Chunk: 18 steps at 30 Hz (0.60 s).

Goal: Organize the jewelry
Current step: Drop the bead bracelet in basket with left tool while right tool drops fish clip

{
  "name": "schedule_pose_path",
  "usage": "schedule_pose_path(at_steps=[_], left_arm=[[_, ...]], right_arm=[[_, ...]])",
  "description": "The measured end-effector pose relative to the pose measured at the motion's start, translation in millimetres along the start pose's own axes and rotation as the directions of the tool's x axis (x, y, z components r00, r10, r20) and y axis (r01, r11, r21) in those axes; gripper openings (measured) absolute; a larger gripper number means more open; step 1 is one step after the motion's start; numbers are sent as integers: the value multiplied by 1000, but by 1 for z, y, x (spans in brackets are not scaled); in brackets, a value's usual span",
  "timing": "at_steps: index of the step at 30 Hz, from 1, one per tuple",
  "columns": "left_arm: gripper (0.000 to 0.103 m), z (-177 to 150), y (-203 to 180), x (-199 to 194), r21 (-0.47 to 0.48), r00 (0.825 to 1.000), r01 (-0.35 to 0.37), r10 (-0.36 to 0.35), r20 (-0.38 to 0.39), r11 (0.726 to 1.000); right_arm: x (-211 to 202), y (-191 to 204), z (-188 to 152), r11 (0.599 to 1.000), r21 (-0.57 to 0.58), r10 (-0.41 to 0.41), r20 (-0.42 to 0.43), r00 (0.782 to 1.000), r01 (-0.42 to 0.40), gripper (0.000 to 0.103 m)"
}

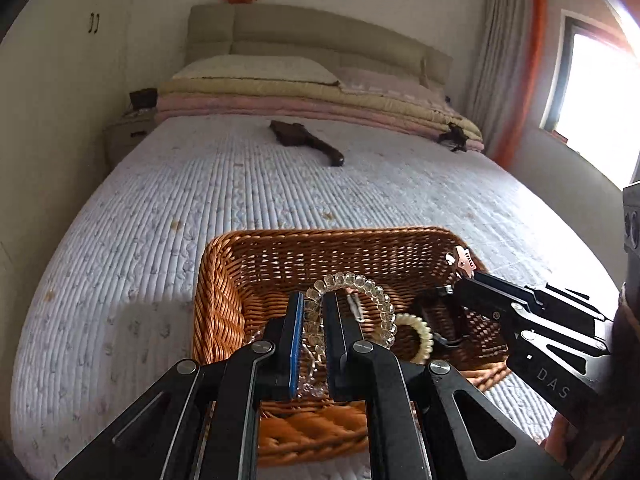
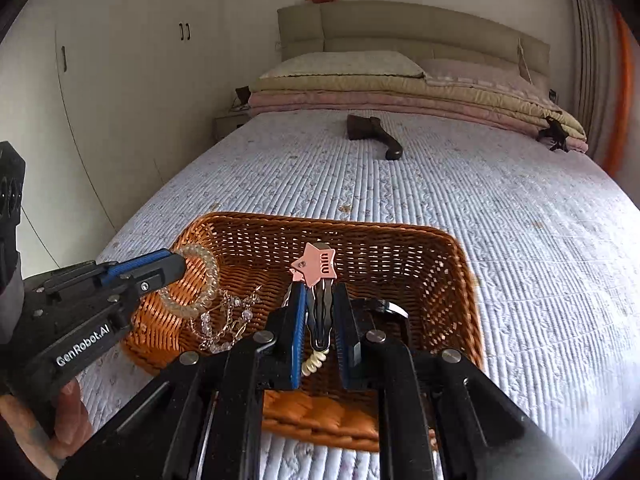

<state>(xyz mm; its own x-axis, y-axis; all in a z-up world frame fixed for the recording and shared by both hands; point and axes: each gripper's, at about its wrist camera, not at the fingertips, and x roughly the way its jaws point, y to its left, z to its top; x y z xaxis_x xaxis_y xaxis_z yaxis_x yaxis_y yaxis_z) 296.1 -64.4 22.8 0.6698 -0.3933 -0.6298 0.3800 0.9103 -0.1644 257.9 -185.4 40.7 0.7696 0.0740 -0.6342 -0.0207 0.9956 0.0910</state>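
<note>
Jewelry is mid-lift from the basket (image 1: 224,280): left tongs (image 1: 312,320) clench a clear bracelet (image 1: 360,288), right tongs (image 2: 320,312) grip a star clip (image 2: 318,266). Next, each needs a resting spot on the bed (image 1: 160,200).

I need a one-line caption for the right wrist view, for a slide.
Right gripper holds a star hair clip over the wicker basket; left gripper holds a clear bracelet.

Clear beaded bracelet (image 1: 352,300) lifted above wicker basket (image 1: 224,280); black hair clip with pink star (image 2: 316,268) raised upright; cream spiral tie (image 1: 420,336), crystal chain (image 2: 224,320) inside basket.
</note>
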Motion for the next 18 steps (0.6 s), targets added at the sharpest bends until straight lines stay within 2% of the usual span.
schedule_pose_path(at_steps=[4,10,18], left_arm=[[9,-5,5,21,-17,1000,21,-21,-16,1000],[9,-16,3,40,12,998,5,-4,-56,1000],[10,-18,-3,47,42,997,-7,10,-71,999]], right_arm=[[34,-5,12,999,36,23,-42,999,-22,16],[70,-11,16,998,57,22,-115,993,-16,16],[85,-16,9,996,82,34,-155,987,-21,16]])
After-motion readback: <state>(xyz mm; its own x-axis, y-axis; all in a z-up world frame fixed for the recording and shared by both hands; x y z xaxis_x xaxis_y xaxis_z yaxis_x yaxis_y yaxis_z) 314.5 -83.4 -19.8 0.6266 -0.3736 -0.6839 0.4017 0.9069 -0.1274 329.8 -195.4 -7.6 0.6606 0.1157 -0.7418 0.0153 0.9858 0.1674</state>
